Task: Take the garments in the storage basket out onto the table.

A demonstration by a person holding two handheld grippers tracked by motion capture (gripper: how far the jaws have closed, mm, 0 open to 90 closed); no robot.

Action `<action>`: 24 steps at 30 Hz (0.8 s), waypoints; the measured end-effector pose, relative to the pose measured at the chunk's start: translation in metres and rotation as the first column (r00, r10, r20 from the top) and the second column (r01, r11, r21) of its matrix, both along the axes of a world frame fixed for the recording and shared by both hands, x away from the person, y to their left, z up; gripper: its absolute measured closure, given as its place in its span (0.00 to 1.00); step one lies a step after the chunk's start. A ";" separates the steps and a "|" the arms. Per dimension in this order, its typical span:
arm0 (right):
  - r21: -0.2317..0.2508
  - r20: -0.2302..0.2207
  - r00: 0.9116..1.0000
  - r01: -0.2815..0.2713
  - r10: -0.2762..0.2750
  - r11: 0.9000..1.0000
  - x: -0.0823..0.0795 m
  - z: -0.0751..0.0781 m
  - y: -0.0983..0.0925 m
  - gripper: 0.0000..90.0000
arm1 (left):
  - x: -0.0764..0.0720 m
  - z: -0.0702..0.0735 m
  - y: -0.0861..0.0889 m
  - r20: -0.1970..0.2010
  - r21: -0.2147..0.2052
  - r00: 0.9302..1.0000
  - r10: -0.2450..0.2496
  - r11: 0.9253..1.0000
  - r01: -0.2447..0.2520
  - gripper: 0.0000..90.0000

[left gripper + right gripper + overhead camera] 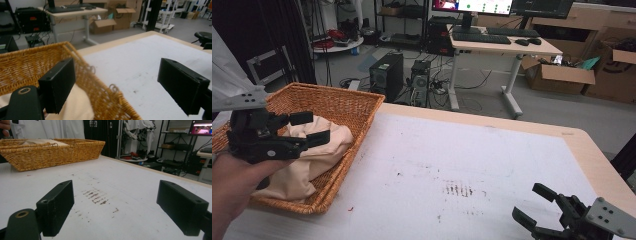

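The cream cloth [312,155] lies bunched inside the wicker basket [357,107] at the tabletop's [472,150] left. The left gripper [309,127] hovers over it, fingers released, apparently not touching. The right gripper [534,205], fingers released, sits well apart.

basket [362,131] wall left, bare table [472,155] right

Cream cloth [314,150] in golden wicker basket [357,107], white table [492,165].
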State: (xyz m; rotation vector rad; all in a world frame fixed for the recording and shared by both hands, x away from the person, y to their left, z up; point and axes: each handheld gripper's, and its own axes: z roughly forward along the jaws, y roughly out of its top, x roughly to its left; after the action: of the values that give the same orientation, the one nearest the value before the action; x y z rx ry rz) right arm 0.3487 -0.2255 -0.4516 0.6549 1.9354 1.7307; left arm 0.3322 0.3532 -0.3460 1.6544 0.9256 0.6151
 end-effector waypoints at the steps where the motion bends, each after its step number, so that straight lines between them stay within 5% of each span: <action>1: 0.000 0.000 1.000 0.000 0.000 1.000 0.000 0.000 0.000 0.16 | 0.000 0.000 0.000 0.000 0.000 1.000 0.000 1.000 0.000 0.17; 7: 0.001 -0.003 1.000 0.000 0.000 1.000 0.000 0.000 0.000 0.16 | 0.021 -0.013 0.009 -0.089 0.034 0.995 0.047 0.998 -0.045 0.17; 11: -0.006 -0.003 1.000 -0.002 0.002 1.000 0.000 0.000 0.001 0.16 | 0.035 -0.023 0.014 -0.185 0.045 0.979 0.081 0.996 -0.074 0.17; 12: -0.009 -0.003 1.000 -0.003 0.003 1.000 0.000 0.000 0.001 0.16 | 0.041 -0.029 0.016 -0.232 0.066 0.968 0.100 0.994 -0.087 0.17; 13: -0.011 -0.004 1.000 -0.003 0.003 1.000 0.000 0.000 0.001 0.16 | 0.041 -0.029 0.016 -0.232 0.066 0.968 0.100 0.994 -0.087 0.17; 14: -0.013 -0.005 1.000 -0.004 0.004 1.000 0.000 0.000 0.001 0.16 | 0.047 -0.033 0.017 -0.272 0.084 0.956 0.112 0.992 -0.092 0.17; 15: -0.012 -0.005 1.000 -0.004 0.004 1.000 0.000 0.000 0.001 0.16 | 0.047 -0.033 0.017 -0.272 0.084 0.956 0.112 0.992 -0.092 0.17; 16: -0.011 -0.005 1.000 -0.004 0.004 1.000 0.000 0.000 0.001 0.16 | 0.052 -0.039 0.017 -0.322 0.110 0.939 0.124 0.990 -0.093 0.17; 18: -0.011 -0.005 1.000 -0.004 0.004 1.000 0.001 0.000 0.001 0.16 | 0.056 -0.044 0.018 -0.362 0.148 0.919 0.157 0.983 -0.110 0.17; 19: -0.011 -0.005 1.000 -0.004 0.004 1.000 0.001 0.000 0.001 0.16 | 0.056 -0.044 0.018 -0.362 0.148 0.919 0.157 0.983 -0.110 0.18; 21: -0.010 -0.005 1.000 -0.006 0.006 1.000 0.001 0.000 0.001 0.16 | 0.060 -0.048 0.017 -0.400 0.187 0.898 0.182 0.976 -0.114 0.18; 22: -0.009 -0.007 1.000 -0.007 0.007 1.000 0.001 0.000 0.001 0.16 | 0.064 -0.051 0.017 -0.429 0.228 0.879 0.207 0.967 -0.116 0.18; 23: -0.009 -0.007 1.000 -0.007 0.007 1.000 0.001 0.000 0.001 0.16 | 0.064 -0.051 0.017 -0.429 0.228 0.879 0.207 0.967 -0.116 0.18; 24: -0.009 -0.008 1.000 -0.007 0.007 1.000 0.001 0.000 0.001 0.16 | 0.065 -0.053 0.017 -0.446 0.242 0.868 0.217 0.963 -0.116 0.18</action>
State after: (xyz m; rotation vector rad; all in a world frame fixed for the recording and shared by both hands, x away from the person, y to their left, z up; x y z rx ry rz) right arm 0.3497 -0.2249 -0.4513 0.6539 1.9523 1.7251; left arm 0.3973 0.3706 -0.3990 1.9725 1.4084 0.4397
